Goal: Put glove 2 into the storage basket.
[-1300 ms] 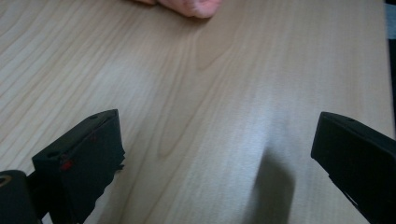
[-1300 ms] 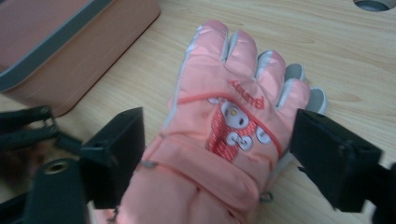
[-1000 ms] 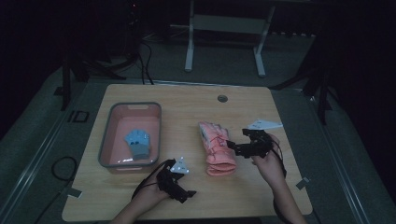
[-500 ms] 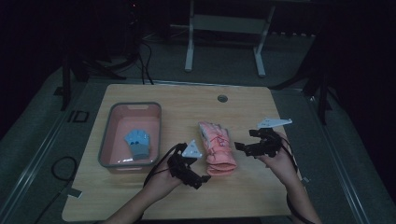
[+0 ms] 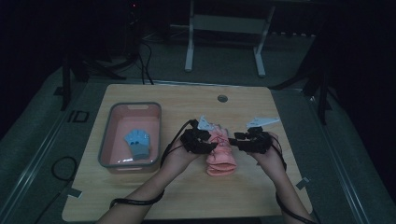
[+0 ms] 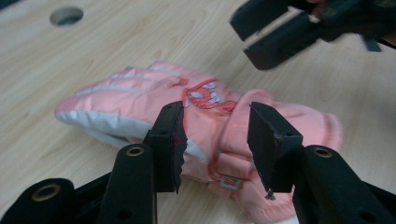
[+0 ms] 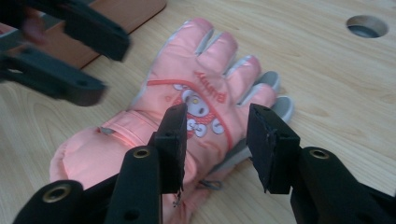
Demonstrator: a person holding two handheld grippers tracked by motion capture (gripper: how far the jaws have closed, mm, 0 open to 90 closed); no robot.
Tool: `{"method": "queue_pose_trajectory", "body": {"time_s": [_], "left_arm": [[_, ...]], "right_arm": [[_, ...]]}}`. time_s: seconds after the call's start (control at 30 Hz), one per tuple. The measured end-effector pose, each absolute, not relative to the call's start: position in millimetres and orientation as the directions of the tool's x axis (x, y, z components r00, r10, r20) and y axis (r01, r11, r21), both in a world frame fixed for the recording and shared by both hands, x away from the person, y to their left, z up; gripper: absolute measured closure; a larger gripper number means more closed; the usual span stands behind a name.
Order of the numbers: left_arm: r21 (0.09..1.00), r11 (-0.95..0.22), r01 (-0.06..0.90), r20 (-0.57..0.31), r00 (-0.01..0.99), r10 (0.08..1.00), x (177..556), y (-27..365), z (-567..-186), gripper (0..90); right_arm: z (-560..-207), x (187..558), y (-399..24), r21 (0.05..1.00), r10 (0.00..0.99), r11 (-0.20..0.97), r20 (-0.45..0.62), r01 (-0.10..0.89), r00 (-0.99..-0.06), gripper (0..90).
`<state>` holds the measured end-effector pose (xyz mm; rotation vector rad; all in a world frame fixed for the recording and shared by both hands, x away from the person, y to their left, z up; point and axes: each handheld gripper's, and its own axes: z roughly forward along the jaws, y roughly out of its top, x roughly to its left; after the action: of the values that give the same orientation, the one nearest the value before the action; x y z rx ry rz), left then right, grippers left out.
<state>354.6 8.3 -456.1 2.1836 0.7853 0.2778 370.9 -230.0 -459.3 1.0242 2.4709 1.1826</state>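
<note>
Wooden table [image 5: 140, 196] carries a pink bin [image 5: 155, 135] at left holding a blue glove [image 5: 138, 141]; a pink glove [image 5: 221, 154] lies flat just right of the bin, near mid-table. Left gripper [image 5: 212, 146] and right gripper [image 5: 235, 138] flank the pink glove. Both sets of fingers spread, pinching nothing.
</note>
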Motion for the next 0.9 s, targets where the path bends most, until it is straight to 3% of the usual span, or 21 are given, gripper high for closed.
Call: {"method": "queue_pose_trajectory", "body": {"time_s": [0.03, 0.17, 0.23, 0.33, 0.57, 0.63, 0.77, 0.9], "left_arm": [[0.735, -0.500, 0.459, -0.063, 0.780, 0.623, 357, 8, -459, 55.3], [0.692, -0.484, 0.536, -0.094, 0.731, 0.676, 368, 6, -475, 33.8], [0.684, -0.472, 0.557, -0.114, 0.720, 0.684, 371, 6, -480, 28.7], [0.642, -0.418, 0.642, -0.202, 0.668, 0.716, 382, 7, -497, 24.2], [0.576, -0.356, 0.736, -0.377, 0.625, 0.684, 399, 10, -529, 20.5], [0.560, -0.350, 0.751, -0.414, 0.619, 0.667, 403, 10, -535, 20.9], [0.546, -0.343, 0.764, -0.482, 0.622, 0.617, 409, 11, -541, 34.3], [0.558, -0.362, 0.747, -0.463, 0.642, 0.611, 407, 11, -537, 54.0]], "right_arm": [[-461, 371, -227, 0.745, 0.674, 0.438, 0.098, 0.503, -0.732, 56.8], [-473, 377, -219, 0.727, 0.686, 0.438, 0.110, 0.529, -0.719, 52.8], [-475, 378, -219, 0.723, 0.689, 0.436, 0.115, 0.536, -0.716, 52.1], [-493, 385, -218, 0.689, 0.713, 0.423, 0.148, 0.589, -0.685, 47.1], [-521, 404, -222, 0.586, 0.747, 0.384, 0.258, 0.714, -0.613, 39.0], [-526, 409, -224, 0.561, 0.739, 0.368, 0.308, 0.742, -0.599, 39.1], [-533, 414, -225, 0.536, 0.718, 0.350, 0.373, 0.768, -0.587, 46.1], [-530, 406, -220, 0.581, 0.705, 0.367, 0.336, 0.726, -0.625, 66.7]]}}
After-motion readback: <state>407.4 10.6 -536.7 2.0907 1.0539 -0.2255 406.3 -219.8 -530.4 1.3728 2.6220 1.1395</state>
